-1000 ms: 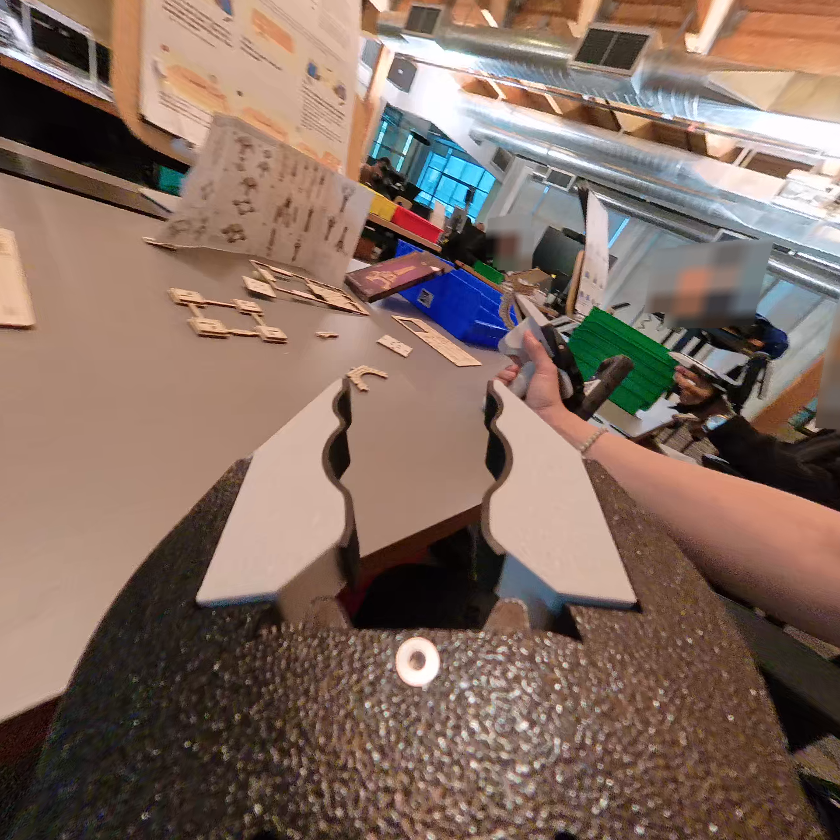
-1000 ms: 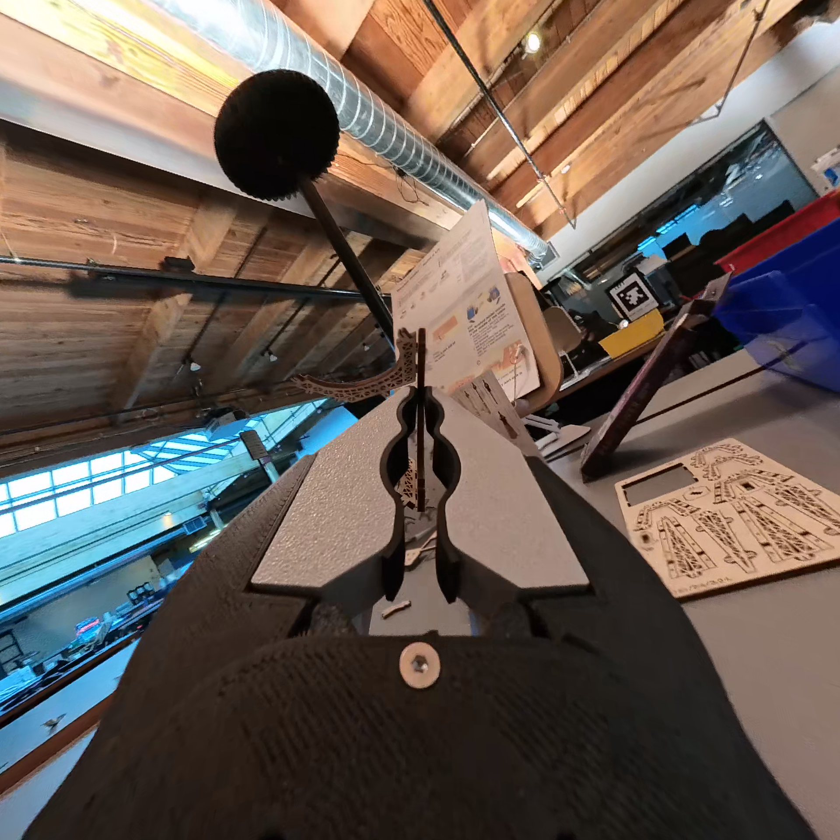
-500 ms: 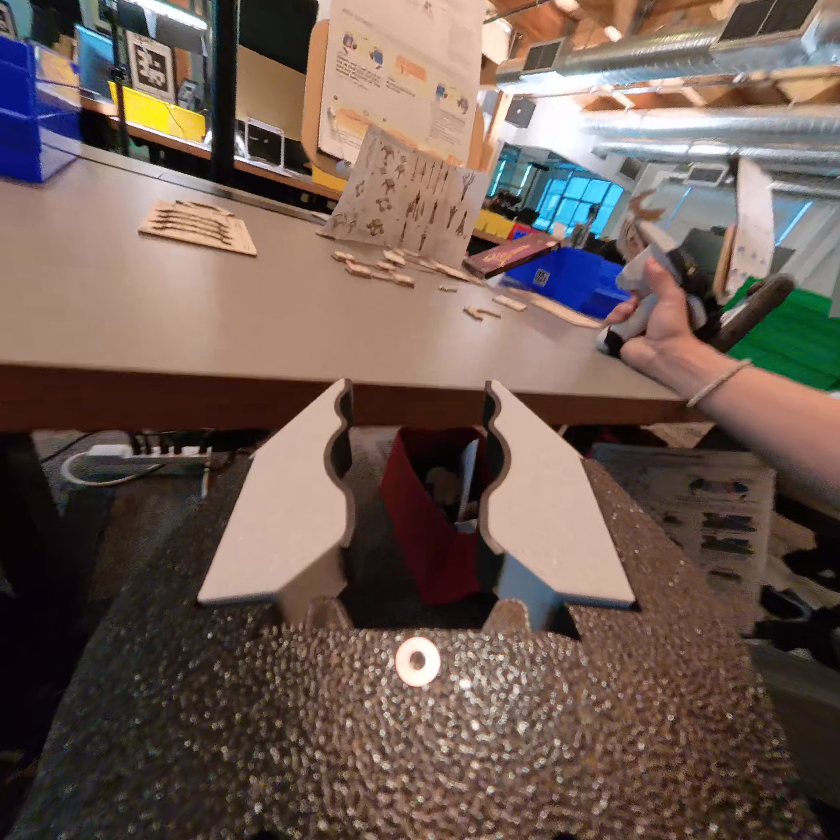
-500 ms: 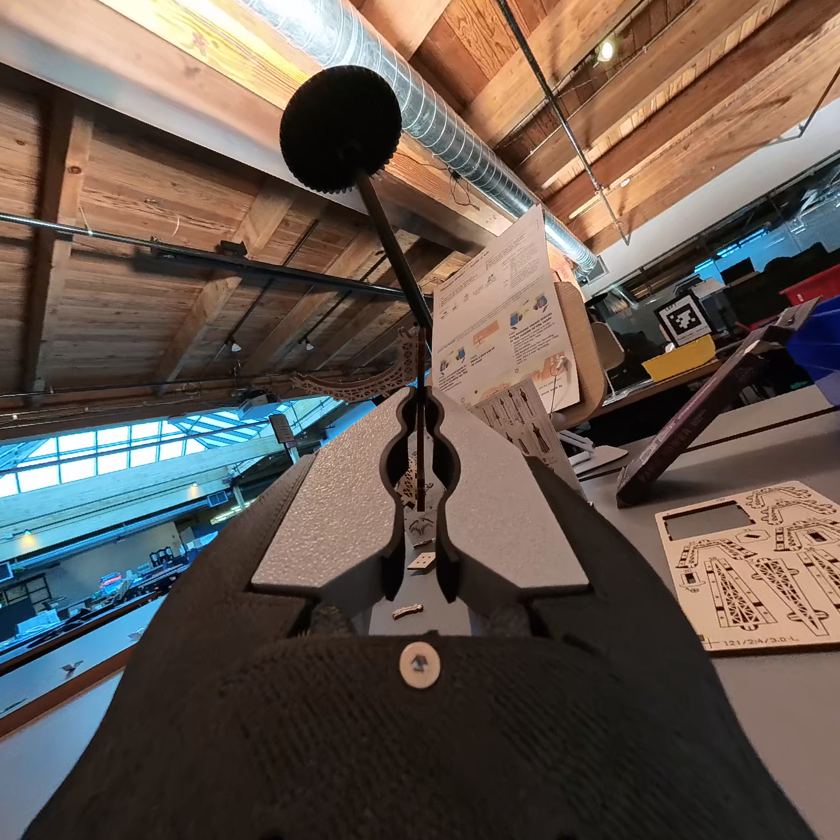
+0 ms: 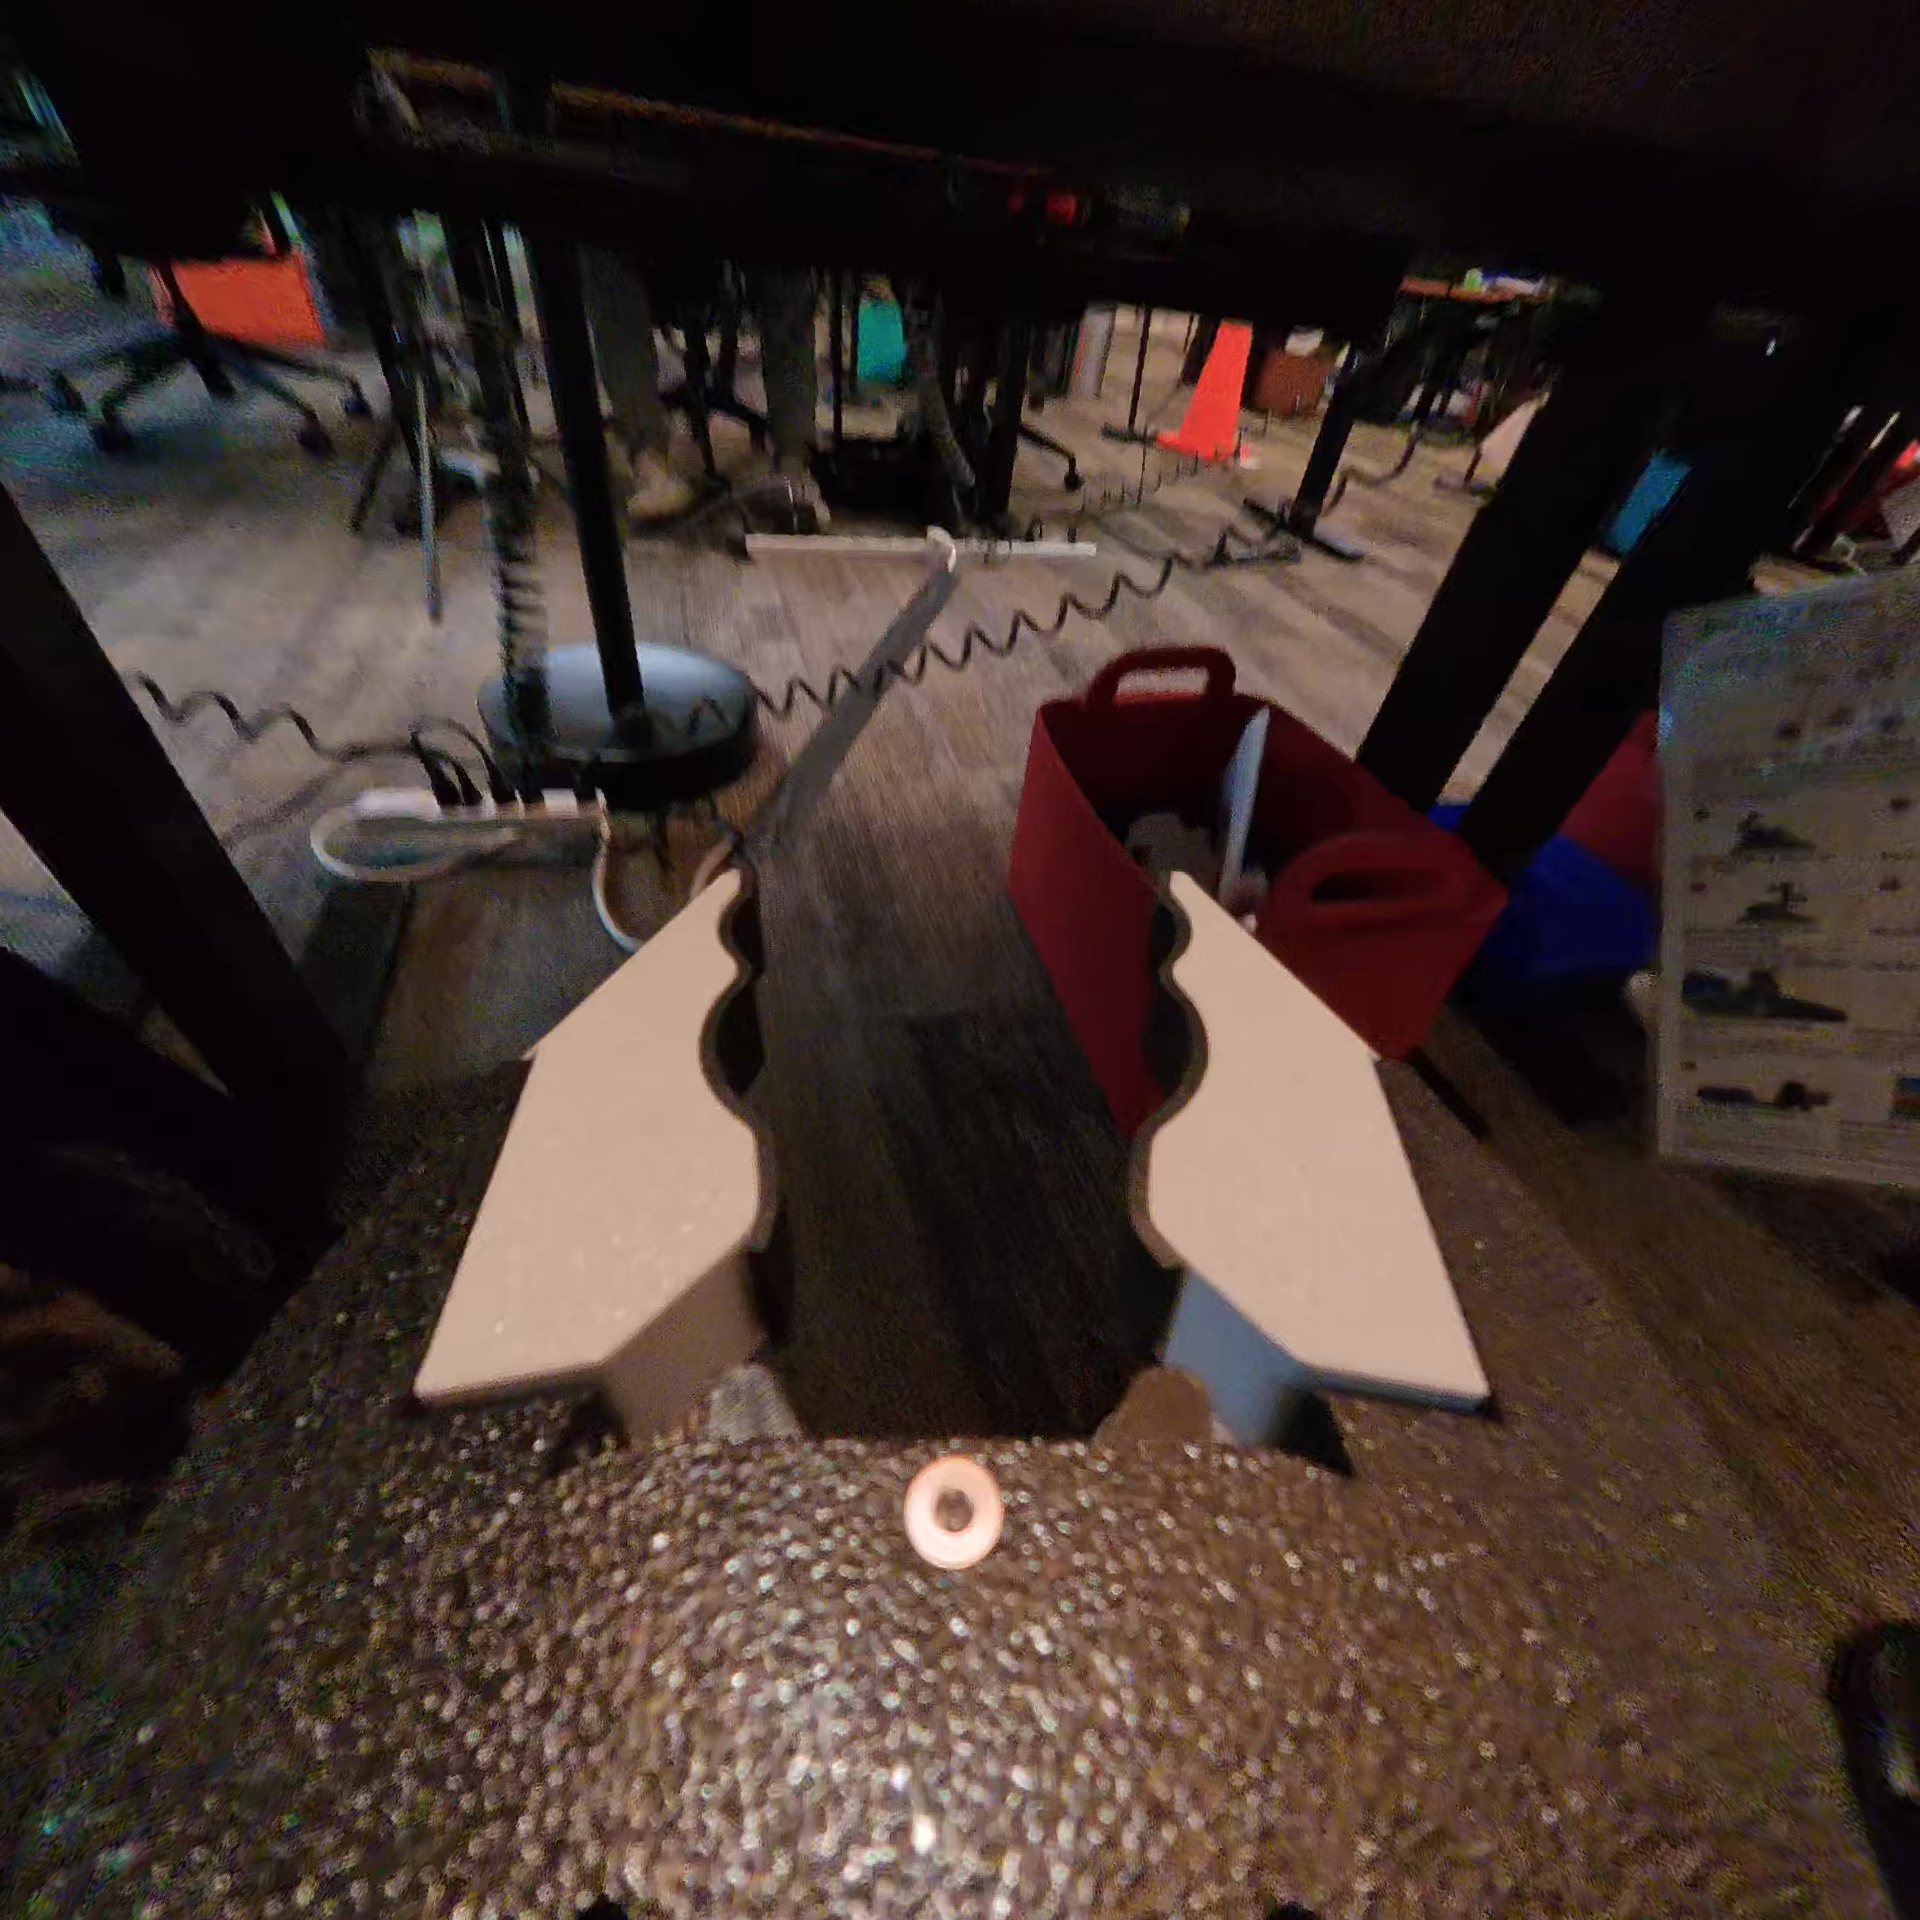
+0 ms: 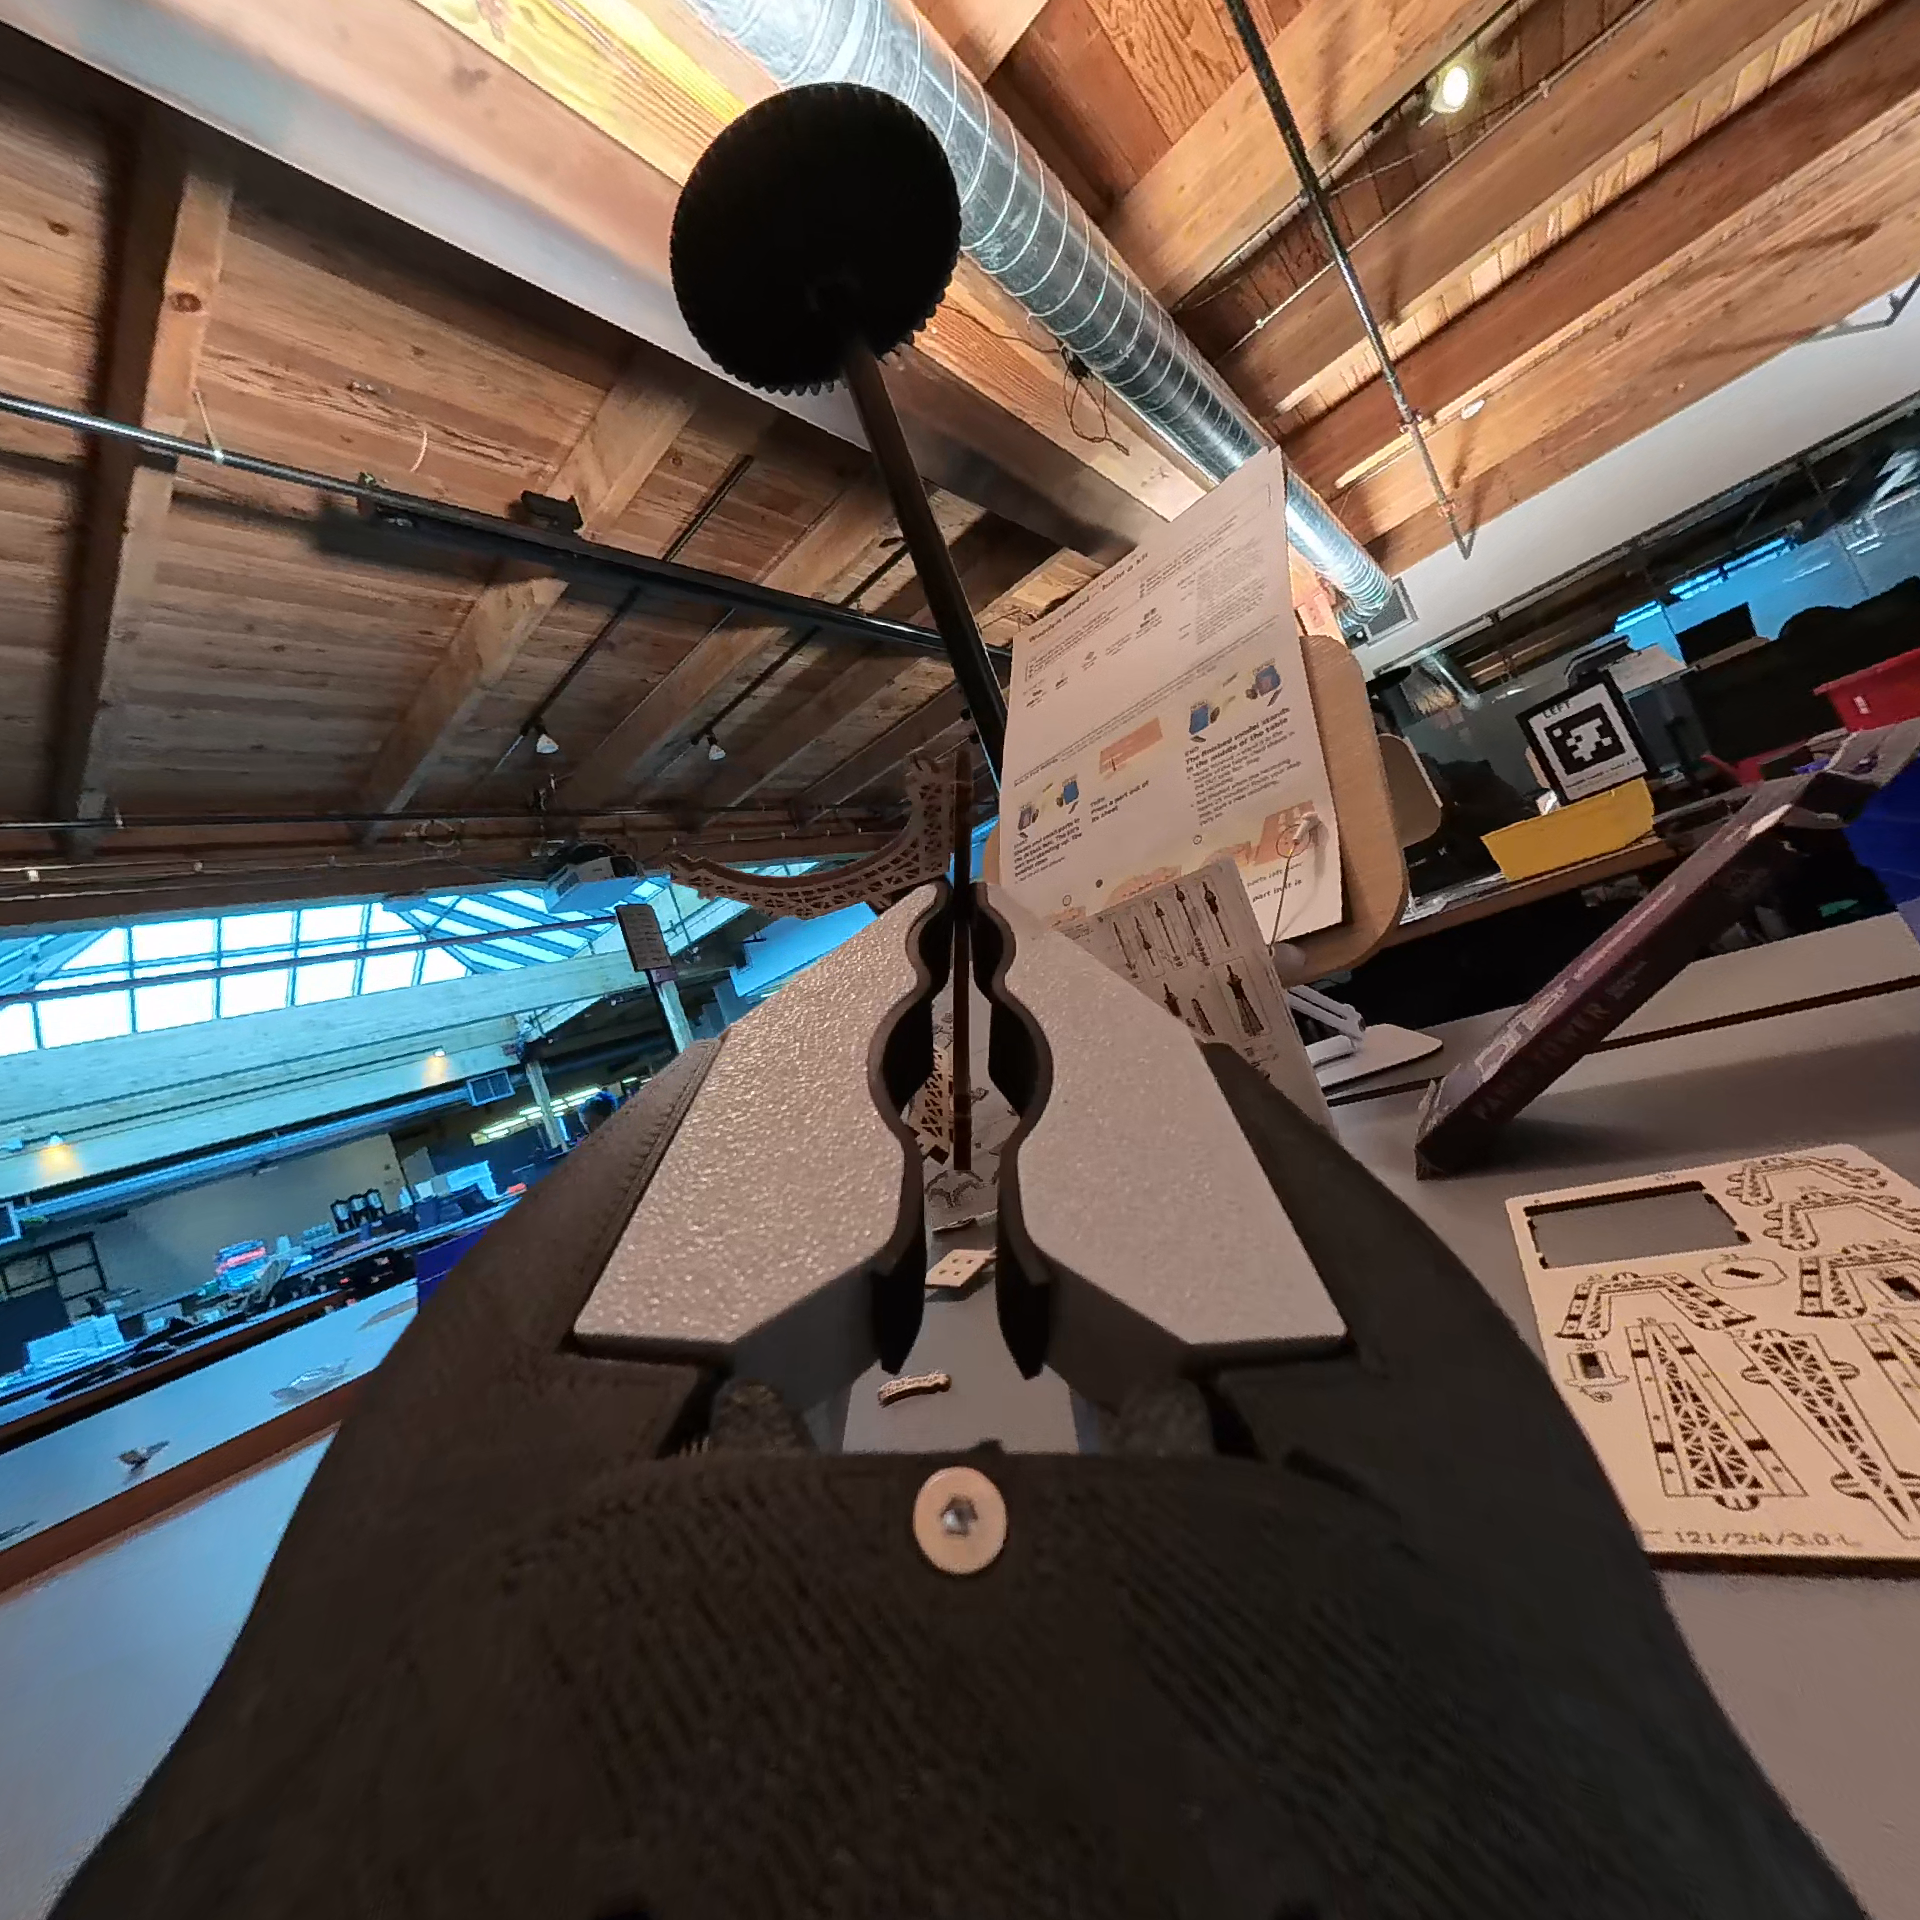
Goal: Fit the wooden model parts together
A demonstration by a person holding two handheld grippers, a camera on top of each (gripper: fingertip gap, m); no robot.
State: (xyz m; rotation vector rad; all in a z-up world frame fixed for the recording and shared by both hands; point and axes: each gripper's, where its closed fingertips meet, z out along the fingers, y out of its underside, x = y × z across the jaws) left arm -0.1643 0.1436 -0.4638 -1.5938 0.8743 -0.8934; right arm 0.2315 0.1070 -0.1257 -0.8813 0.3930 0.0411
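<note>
My right gripper (image 6: 961, 894) is shut on a thin wooden model piece (image 6: 961, 997) held edge-on, with a curved lattice arch part (image 6: 831, 878) joined to it and sticking out to the left above the fingertips. It is raised above the grey table (image 6: 1766, 1029) and tilted upward. A punched wooden parts sheet (image 6: 1745, 1361) lies on the table to the right. Small loose wooden bits (image 6: 956, 1268) lie on the table under the jaws. My left gripper (image 5: 956, 904) is open and empty, below the table, pointing at the dark floor.
In the left wrist view a red bin (image 5: 1226, 862) stands right of the fingers, with table legs (image 5: 1558, 582), a power strip (image 5: 478, 821) and a printed sheet (image 5: 1787, 883) around. In the right wrist view a propped instruction board (image 6: 1174, 769), a dark leaning box (image 6: 1621, 1008) and a black lamp (image 6: 816, 234) stand ahead. There is about 55 centimeters between the tips of the two grippers.
My left gripper has dropped from above the table edge to below the table, still open. My right gripper keeps its hold on the wooden piece and has turned slightly.
</note>
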